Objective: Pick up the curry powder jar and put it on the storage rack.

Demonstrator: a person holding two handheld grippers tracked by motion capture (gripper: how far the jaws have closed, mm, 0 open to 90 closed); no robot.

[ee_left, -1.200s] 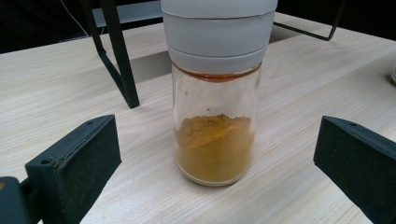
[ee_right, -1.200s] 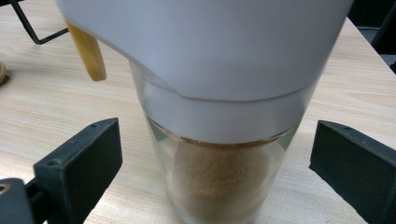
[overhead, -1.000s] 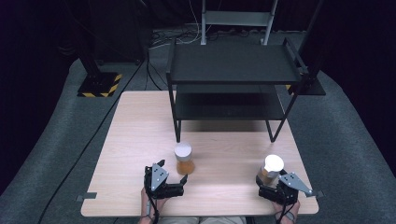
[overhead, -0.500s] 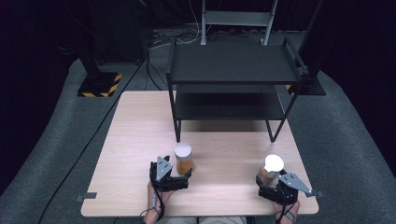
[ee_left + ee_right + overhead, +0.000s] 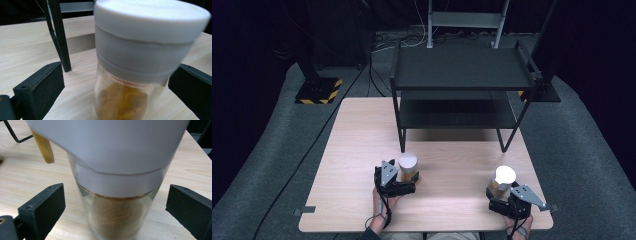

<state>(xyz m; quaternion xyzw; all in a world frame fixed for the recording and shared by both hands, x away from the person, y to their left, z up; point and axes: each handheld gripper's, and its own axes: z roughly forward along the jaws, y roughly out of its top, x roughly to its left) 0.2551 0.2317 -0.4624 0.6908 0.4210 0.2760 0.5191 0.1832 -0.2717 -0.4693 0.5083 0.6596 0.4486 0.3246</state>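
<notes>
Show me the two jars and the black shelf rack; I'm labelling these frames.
Left jar (image 5: 150,22): left gripper view, white lid.
Right jar (image 5: 117,222): right gripper view, glass body.
Black shelf rack (image 5: 462,67): high view, top shelf.

Two jars (image 5: 408,166) (image 5: 502,180) stood on the table (image 5: 357,150), left and right, before the rack (image 5: 462,70)

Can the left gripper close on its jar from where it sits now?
Probably yes: the left gripper is open with the jar standing between its jaws, and nothing lies between them and the glass.
</notes>
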